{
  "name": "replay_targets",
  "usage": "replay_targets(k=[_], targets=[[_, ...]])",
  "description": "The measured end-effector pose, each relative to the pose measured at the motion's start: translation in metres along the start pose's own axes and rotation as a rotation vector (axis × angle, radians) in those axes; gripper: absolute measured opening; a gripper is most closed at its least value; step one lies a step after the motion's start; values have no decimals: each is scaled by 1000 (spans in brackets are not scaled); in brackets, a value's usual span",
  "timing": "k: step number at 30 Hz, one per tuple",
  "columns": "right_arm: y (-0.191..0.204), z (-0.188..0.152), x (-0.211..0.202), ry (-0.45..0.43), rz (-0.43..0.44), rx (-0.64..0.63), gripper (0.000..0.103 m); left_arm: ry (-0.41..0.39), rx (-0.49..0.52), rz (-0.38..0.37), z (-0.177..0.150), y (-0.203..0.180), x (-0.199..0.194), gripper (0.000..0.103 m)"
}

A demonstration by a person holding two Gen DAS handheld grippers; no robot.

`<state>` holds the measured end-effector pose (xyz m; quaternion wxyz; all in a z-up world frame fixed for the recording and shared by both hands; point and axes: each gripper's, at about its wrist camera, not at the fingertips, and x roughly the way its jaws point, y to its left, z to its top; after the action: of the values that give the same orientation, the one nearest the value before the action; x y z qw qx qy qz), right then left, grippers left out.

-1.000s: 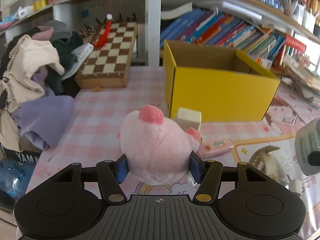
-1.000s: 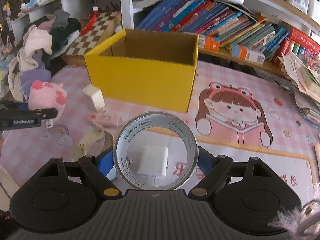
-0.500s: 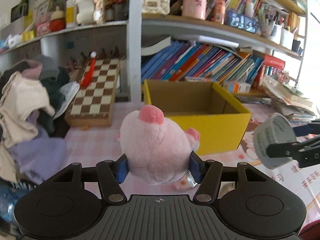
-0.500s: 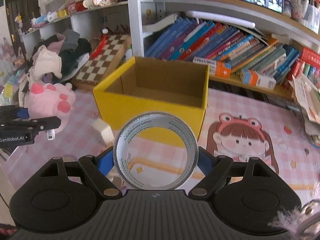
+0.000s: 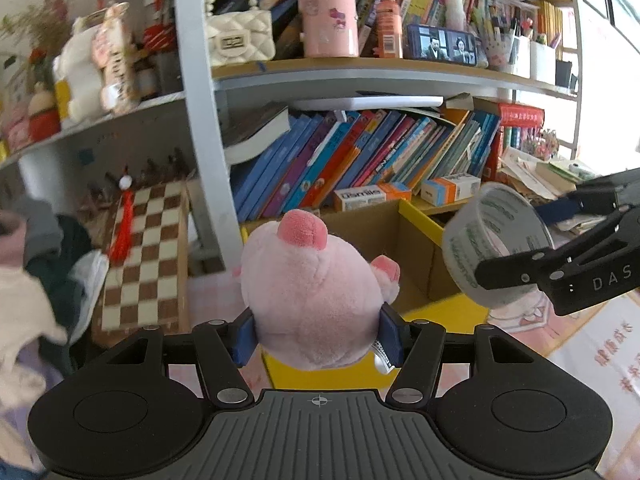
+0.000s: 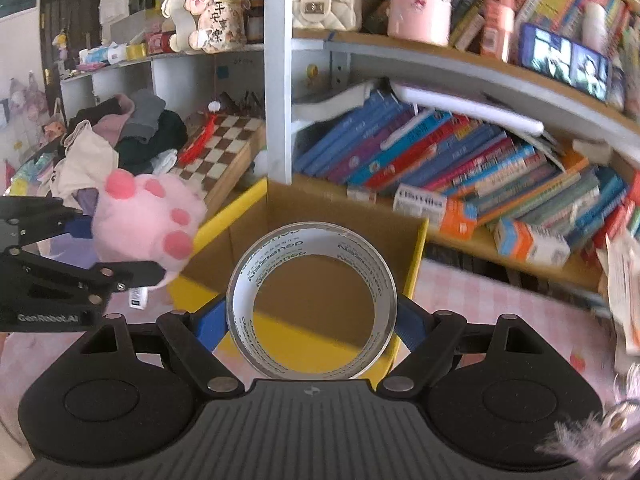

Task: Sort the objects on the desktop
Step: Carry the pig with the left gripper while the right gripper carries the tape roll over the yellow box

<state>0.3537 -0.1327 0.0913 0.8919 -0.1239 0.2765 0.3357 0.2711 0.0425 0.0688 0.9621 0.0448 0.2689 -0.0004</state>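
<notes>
A pink plush toy [image 5: 312, 292] fills the middle of the left wrist view, and my left gripper [image 5: 318, 338] is shut on its sides. The right wrist view shows the same plush toy [image 6: 144, 220] at the left, held in the air by the left gripper [image 6: 116, 252]. My right gripper [image 6: 312, 324] is shut on a grey roll of tape [image 6: 240, 300], which stands upright between the blue pads. That tape roll [image 5: 488, 240] also hangs at the right of the left wrist view. Both items hover at the near edge of the open yellow cardboard box [image 6: 412, 264], whose near wall [image 5: 448, 312] lies just beyond the plush.
Behind the box runs a shelf of leaning books [image 6: 440, 160]. A chessboard [image 5: 140, 256] leans at the left beside a heap of clothes [image 6: 120, 140]. The upper shelf carries a white handbag [image 5: 236, 36], a pink cylinder [image 5: 328, 12] and plush figures [image 6: 208, 12]. The table has a pink checked cloth [image 6: 500, 300].
Both grippers have risen off the table and come closer to the yellow box, each still carrying its item. The loose things on the cloth have dropped out of view.
</notes>
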Motion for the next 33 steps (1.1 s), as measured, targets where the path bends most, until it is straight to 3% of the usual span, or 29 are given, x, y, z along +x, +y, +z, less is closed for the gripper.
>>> replay_targets(k=[16,21,33], targets=[[-21,24,99,64,41,-199,82,143,118,3,24,-12,93,59],[-21,22,134,135,92,-277,82,215,182,-5,23,-18,121,60],[-30,12,184,306,181,-295,82,345,62,-143,17,4,145,61]])
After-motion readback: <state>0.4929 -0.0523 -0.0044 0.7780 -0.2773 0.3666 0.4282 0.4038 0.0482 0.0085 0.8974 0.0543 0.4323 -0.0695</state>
